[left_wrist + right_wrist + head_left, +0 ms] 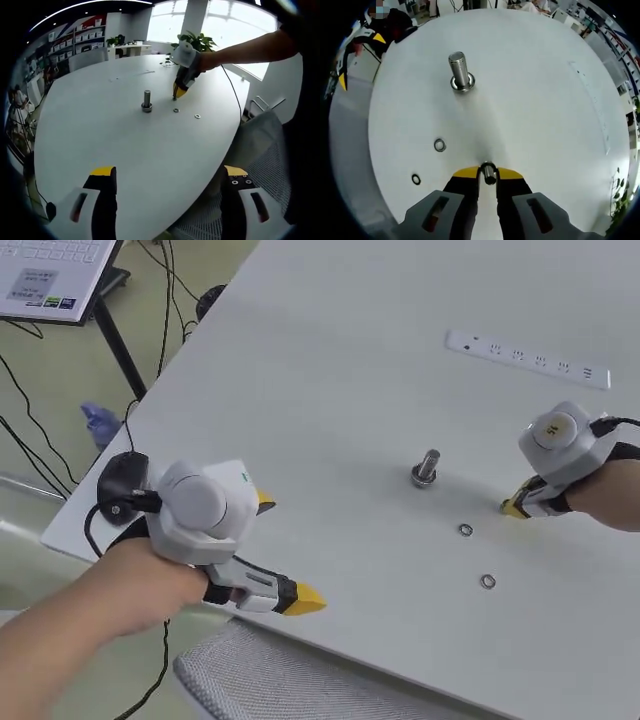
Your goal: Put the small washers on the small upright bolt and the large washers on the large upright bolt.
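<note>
power strip on white table | laptop | mesh chair | potted plant

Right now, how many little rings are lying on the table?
2: one washer near the big bolt, another nearer the table edge. The right gripper may hide more.

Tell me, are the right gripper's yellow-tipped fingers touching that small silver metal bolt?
Touching. The right gripper view shows both yellow-tipped fingers pressed against the small silver metal bolt.

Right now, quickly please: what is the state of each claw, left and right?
Left claw: open, holding nothing.
Right claw: closed on the small bolt.
</note>
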A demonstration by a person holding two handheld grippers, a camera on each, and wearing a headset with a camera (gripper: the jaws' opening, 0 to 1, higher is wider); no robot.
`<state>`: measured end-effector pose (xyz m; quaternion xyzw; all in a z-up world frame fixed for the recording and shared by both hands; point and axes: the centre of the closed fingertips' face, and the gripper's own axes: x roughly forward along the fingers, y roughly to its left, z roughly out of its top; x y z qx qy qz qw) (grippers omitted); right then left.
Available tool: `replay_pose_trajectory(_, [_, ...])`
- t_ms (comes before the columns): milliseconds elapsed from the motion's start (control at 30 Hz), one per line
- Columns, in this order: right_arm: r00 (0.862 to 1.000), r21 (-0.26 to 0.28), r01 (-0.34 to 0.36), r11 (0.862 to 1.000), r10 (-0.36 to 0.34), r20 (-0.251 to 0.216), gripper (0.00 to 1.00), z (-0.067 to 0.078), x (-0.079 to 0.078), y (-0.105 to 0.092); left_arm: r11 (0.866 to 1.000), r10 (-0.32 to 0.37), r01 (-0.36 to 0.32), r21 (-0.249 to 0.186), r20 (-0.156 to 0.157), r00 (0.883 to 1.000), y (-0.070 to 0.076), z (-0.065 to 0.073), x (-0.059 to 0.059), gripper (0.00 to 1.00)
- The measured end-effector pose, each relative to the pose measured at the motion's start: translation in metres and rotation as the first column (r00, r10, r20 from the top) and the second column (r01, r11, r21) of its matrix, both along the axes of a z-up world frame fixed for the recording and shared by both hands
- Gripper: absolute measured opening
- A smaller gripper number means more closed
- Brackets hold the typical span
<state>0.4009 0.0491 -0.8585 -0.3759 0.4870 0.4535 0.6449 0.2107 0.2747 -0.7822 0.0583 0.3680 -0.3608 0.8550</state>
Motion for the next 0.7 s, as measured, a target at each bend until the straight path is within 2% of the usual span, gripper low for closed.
replay_pose_trajectory(67, [1.000,0.001,0.000,1.000,0.000,0.001,0.13,-0.0004,0.0002,-0.0002,1.000,0.003,-0.003,-0.006,0.013,1.000,0.0000,0.0041,0.0022,0.85])
replay_pose_trajectory(267, [1.000,0.001,0.001,1.000,-0.001,-0.004,0.13,-0.0020,-0.0016,0.0004,1.000,0.006,-0.006,-0.007,0.009,1.000,0.0016,0.0021,0.0040,0.85])
replay_pose_trajectory(700, [1.000,0.003,-0.003,1.000,0.003,0.000,0.13,-0.0014,-0.0008,0.0001,1.000,-0.009,0.009,-0.003,-0.007,1.000,-0.0010,-0.0011,-0.0004,0.84])
